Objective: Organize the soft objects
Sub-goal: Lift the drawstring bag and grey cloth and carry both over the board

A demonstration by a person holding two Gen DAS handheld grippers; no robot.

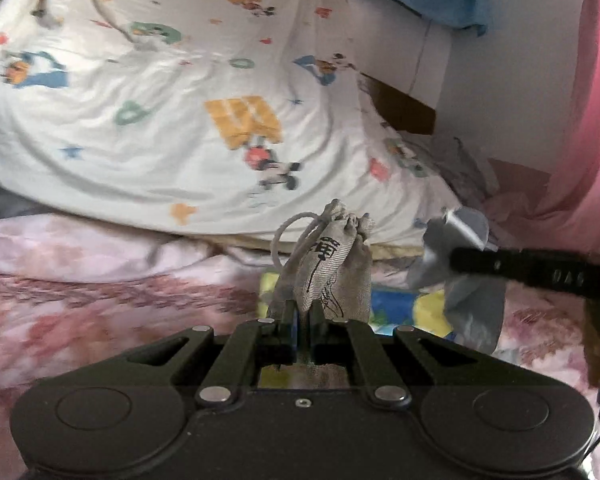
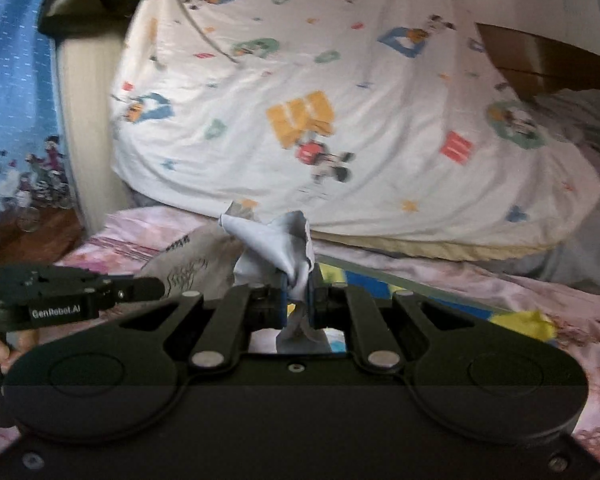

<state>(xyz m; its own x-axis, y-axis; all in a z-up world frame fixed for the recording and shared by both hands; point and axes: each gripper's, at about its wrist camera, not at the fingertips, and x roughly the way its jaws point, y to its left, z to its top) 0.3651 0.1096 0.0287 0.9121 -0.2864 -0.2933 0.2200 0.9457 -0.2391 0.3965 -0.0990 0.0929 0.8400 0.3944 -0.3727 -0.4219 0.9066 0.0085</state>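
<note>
The left tool (image 1: pixel 303 316) pinches the drawstring pouch (image 1: pixel 332 264) by little fabric; the right tool (image 2: pixel 298 298) clamps a grey cloth (image 2: pixel 276 244); either may slip onto the bed (image 1: pixel 100 288)

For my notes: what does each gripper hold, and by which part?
Left gripper: grey drawstring pouch, by its bottom edge. Right gripper: crumpled grey cloth, near its middle.

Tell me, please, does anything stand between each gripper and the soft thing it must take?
No. The left gripper is already shut on the grey pouch, and the right gripper is shut on the grey cloth. Nothing lies between the fingers and either item. Both are held above the pink bedsheet.
</note>
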